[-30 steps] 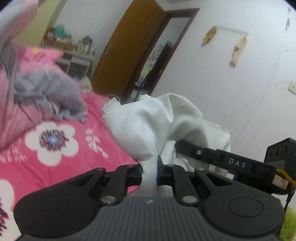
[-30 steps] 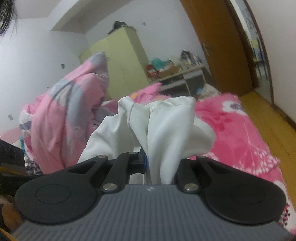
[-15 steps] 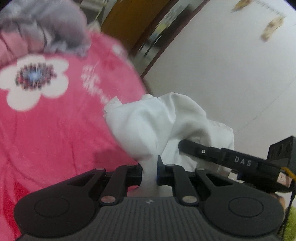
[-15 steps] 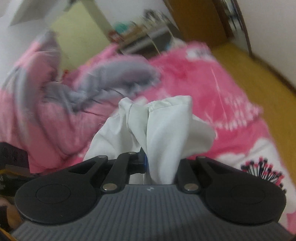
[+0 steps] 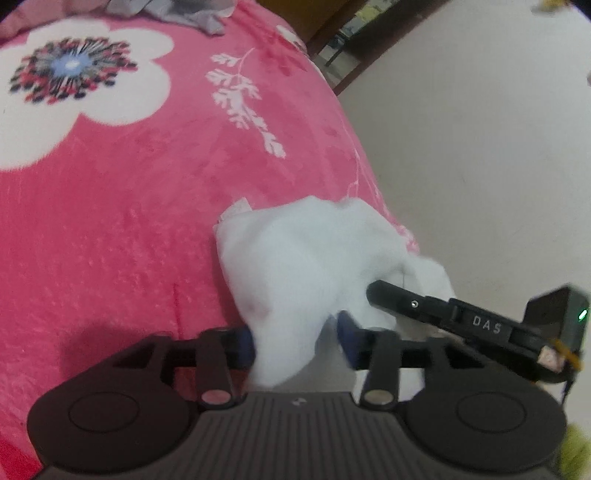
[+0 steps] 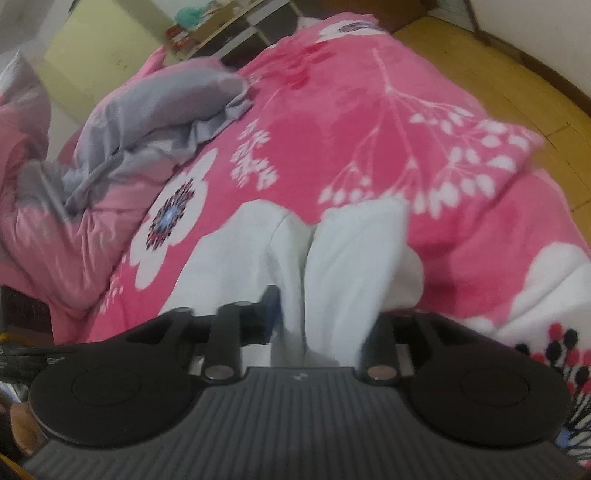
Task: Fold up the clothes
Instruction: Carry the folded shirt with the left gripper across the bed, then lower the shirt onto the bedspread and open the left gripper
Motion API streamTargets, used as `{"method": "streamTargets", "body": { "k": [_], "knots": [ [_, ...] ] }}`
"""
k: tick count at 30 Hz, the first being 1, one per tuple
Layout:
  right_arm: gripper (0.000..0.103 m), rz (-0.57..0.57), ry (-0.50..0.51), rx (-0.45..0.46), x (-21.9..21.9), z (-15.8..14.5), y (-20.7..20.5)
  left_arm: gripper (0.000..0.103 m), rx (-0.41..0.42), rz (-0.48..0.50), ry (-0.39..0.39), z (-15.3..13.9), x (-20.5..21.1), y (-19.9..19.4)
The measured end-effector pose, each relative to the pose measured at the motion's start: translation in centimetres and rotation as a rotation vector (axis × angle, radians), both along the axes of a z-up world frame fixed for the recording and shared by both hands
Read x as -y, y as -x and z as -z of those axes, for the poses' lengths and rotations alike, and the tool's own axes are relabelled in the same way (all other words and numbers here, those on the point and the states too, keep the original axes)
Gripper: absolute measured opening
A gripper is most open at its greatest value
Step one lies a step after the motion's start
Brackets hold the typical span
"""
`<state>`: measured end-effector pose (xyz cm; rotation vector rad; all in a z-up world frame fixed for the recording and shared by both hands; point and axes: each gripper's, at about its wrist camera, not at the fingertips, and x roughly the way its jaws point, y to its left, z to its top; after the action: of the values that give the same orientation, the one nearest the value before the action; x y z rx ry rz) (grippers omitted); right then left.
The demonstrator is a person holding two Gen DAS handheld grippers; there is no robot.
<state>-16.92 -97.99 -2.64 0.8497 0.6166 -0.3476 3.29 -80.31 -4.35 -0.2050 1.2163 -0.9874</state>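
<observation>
White garment (image 5: pixel 295 258) bunches between both tongs above pink floral blanket (image 5: pixel 110 221).

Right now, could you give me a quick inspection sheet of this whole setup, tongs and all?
Surface: pink floral blanket covering a bed.
Job's things: white garment, bunched, over the blanket.
Clutter: grey and pink quilt heaped at the far side.
Grippers: left tongs parted, with the garment between them; right tongs also parted around the cloth.
Cables: thin yellow wire on the right tongs' body.
Surroundings: wooden floor, yellow-green wardrobe, cluttered desk, white wall.
</observation>
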Motion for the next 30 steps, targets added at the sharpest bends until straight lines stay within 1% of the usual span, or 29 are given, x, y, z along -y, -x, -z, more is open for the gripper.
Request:
{"method": "streamTargets", "body": {
  "k": [2,5,7,9,10,11,13,14,15,16,19,21,22,23,25,27,28,30],
  "knots": [
    [0.044,0.042,-0.038,0.043,0.7,0.0,1.6,0.062,-0.053,-0.04,0.033,0.3,-0.3,-0.9],
    [0.047,0.083,-0.076,0.077,1.6,0.3,2.1,0.062,-0.125,-0.122,0.052,1.2,-0.3,-2.4],
    [0.047,0.105,-0.096,0.09,2.2,0.5,2.2,0.06,-0.143,-0.157,0.059,1.8,0.0,-3.2],
    [0.046,0.11,-0.106,0.086,2.6,0.9,1.8,0.057,-0.123,-0.172,0.06,1.9,0.4,-3.5],
    [0.041,0.102,-0.106,0.09,2.7,1.0,1.6,0.053,-0.101,-0.17,0.068,1.6,0.4,-3.4],
    [0.032,0.085,-0.096,0.103,2.7,0.8,1.5,0.051,-0.078,-0.167,0.08,1.3,0.4,-3.3],
    [0.032,0.054,-0.069,0.158,2.6,0.3,1.6,0.051,-0.025,-0.156,0.127,0.3,0.0,-2.9],
    [0.032,0.066,-0.067,0.146,2.9,0.4,1.7,0.052,0.001,-0.157,0.134,0.0,-0.2,-2.6],
    [0.033,0.077,-0.064,0.134,3.2,0.5,1.7,0.052,0.015,-0.162,0.123,0.0,-0.2,-2.7],
    [0.034,0.089,-0.062,0.122,3.5,0.6,1.7,0.054,0.023,-0.17,0.11,0.1,-0.2,-2.8],
    [0.045,0.131,-0.074,0.097,4.3,0.7,2.2,0.058,-0.011,-0.206,0.047,0.8,-0.7,-3.7],
    [0.052,0.164,-0.094,0.097,4.5,-0.3,4.1,0.062,-0.024,-0.211,0.019,0.5,-1.2,-4.1],
    [0.056,0.18,-0.102,0.099,4.4,-1.1,5.4,0.065,-0.006,-0.198,0.015,-0.2,-1.7,-4.0],
    [0.058,0.197,-0.11,0.1,4.4,-1.8,6.7,0.069,0.013,-0.184,0.011,-0.9,-2.1,-3.9],
    [0.06,0.23,-0.126,0.104,4.3,-3.2,9.3,0.074,0.052,-0.148,-0.01,-2.6,-3.2,-3.0],
    [0.06,0.255,-0.146,0.1,4.2,-4.6,11.9,0.074,0.063,-0.084,-0.048,-3.7,-4.1,-1.3],
    [0.061,0.231,-0.172,0.065,3.9,-4.8,12.9,0.074,0.058,-0.048,-0.066,-4.1,-4.7,-0.3],
    [0.064,0.155,-0.21,-0.033,2.1,-4.3,14.1,0.073,0.01,0.031,-0.107,-4.0,-6.0,2.4]
  ]
}}
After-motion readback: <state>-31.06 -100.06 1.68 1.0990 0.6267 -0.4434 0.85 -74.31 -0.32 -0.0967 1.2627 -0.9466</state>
